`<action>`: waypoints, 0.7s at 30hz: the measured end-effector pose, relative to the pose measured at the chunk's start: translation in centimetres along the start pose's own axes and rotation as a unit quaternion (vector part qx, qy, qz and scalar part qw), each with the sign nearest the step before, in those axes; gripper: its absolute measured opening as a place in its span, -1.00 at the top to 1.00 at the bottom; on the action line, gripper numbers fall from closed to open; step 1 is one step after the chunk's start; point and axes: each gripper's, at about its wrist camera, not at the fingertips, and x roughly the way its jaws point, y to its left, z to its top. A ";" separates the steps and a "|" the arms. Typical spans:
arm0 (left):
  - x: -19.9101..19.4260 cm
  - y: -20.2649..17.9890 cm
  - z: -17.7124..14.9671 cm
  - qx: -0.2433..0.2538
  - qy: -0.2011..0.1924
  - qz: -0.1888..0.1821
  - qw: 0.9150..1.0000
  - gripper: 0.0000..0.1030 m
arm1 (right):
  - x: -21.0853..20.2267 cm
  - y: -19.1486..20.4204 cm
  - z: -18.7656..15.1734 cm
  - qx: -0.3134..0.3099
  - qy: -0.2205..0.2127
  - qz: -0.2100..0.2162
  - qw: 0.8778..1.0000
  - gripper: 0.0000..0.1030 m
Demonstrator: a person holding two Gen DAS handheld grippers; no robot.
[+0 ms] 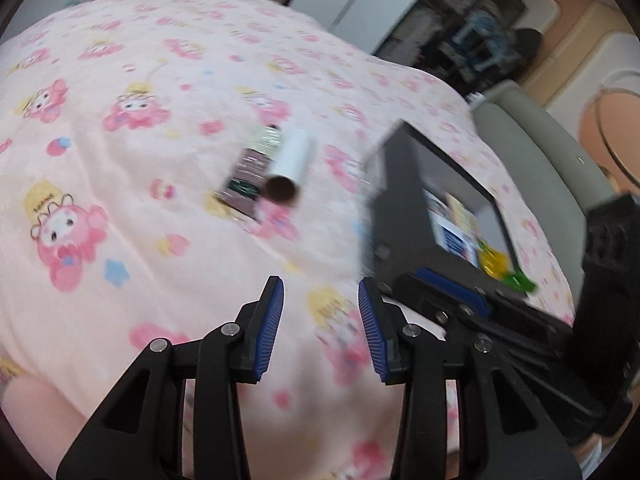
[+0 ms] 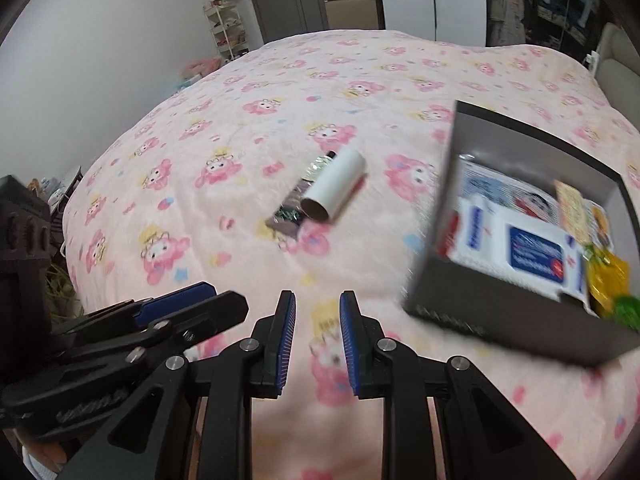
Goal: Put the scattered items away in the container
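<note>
A white cardboard tube (image 1: 291, 162) (image 2: 335, 186) lies on the pink bed cover beside a dark flat packet (image 1: 250, 172) (image 2: 298, 200). The dark open box (image 1: 404, 208) (image 2: 516, 304) sits to their right, holding a wipes pack (image 2: 528, 248) and yellow and green wrappers (image 2: 608, 284). My left gripper (image 1: 321, 300) is open and empty above the cover, short of the tube. My right gripper (image 2: 317, 312) is open and empty, left of the box. Each gripper shows in the other's view, the right one (image 1: 452, 292) and the left one (image 2: 176, 308).
The pink cartoon-print bed cover (image 2: 280, 112) spreads across both views. A grey-green headboard or sofa edge (image 1: 540, 148) lies beyond the box. A white wall, shelf rack (image 2: 228, 32) and wardrobe stand behind the bed.
</note>
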 end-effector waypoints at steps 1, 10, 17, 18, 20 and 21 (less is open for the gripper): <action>0.7 0.8 0.6 -0.008 0.001 0.004 1.000 0.24 | 0.9 0.1 0.4 0.001 0.003 0.004 1.000 0.62; 7.9 7.6 6.9 -0.075 0.021 0.013 0.997 0.27 | 9.9 -0.2 3.8 0.042 0.036 0.025 0.998 0.62; 11.4 10.7 7.3 -0.102 0.038 -0.041 0.993 0.27 | 14.9 -0.2 5.1 0.045 0.052 0.039 0.997 0.62; 11.6 11.0 7.4 -0.102 0.042 -0.051 0.993 0.28 | 15.4 -0.1 5.2 0.046 0.053 0.043 0.997 0.62; 12.0 11.2 7.3 -0.108 0.050 -0.062 0.991 0.41 | 16.1 0.0 5.3 0.049 0.056 0.057 0.996 0.62; 12.1 11.2 7.3 -0.106 0.051 -0.059 0.991 0.56 | 16.7 0.2 5.4 0.047 0.060 0.073 0.994 0.62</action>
